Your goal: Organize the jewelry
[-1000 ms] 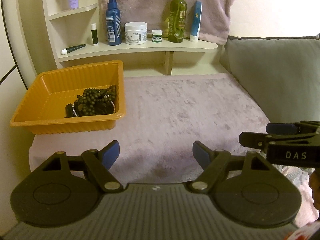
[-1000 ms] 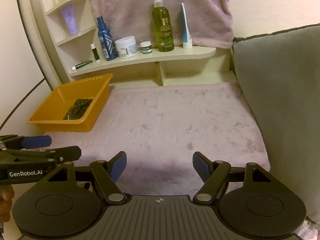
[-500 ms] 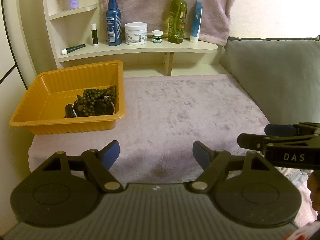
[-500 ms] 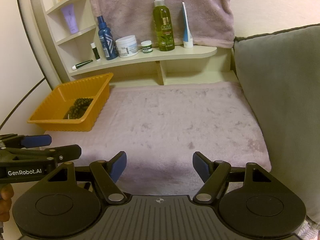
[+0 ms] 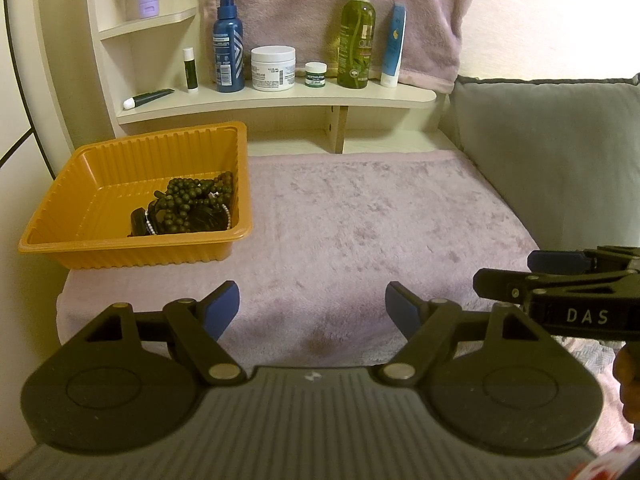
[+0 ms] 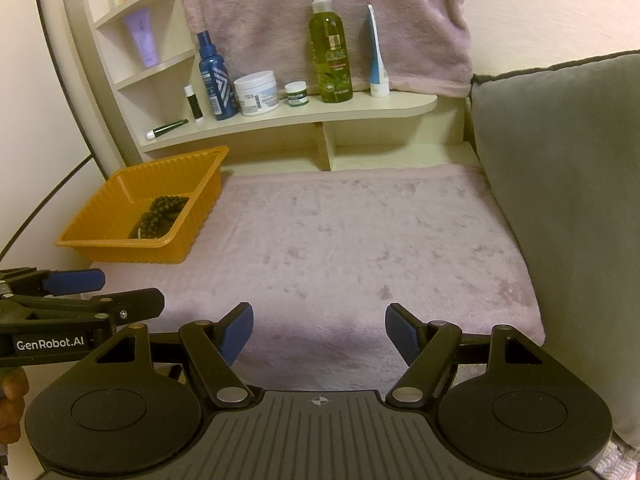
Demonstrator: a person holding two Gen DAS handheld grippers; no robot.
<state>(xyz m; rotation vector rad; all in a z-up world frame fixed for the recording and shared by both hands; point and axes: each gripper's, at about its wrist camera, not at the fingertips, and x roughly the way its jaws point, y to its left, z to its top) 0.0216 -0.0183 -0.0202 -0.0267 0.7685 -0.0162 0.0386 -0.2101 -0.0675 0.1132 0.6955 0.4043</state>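
Note:
An orange ribbed tray (image 5: 100, 184) (image 6: 120, 196) sits at the left on a pink fluffy cloth (image 5: 360, 220) (image 6: 360, 240). Inside its near right corner lies a heap of jewelry: dark beaded strands (image 5: 188, 204) (image 6: 162, 212) and a thin pearl string (image 5: 228, 216). My left gripper (image 5: 312, 312) hovers open over the cloth's near edge, empty, well short of the tray. My right gripper (image 6: 320, 330) is also open and empty above the near cloth. Each gripper shows side-on in the other's view: the right gripper (image 5: 560, 280) and the left gripper (image 6: 76, 300).
A cream shelf (image 5: 280, 100) behind the cloth carries a blue bottle (image 5: 228, 44), a white jar (image 5: 273, 68), a small jar (image 5: 316, 75), a green spray bottle (image 5: 358, 36) and tubes. A grey cushion (image 6: 560, 180) walls the right side. A pink towel (image 6: 320, 12) hangs behind.
Both grippers have drifted slightly back and up from the cloth, staying open. The tray and jewelry have not moved.

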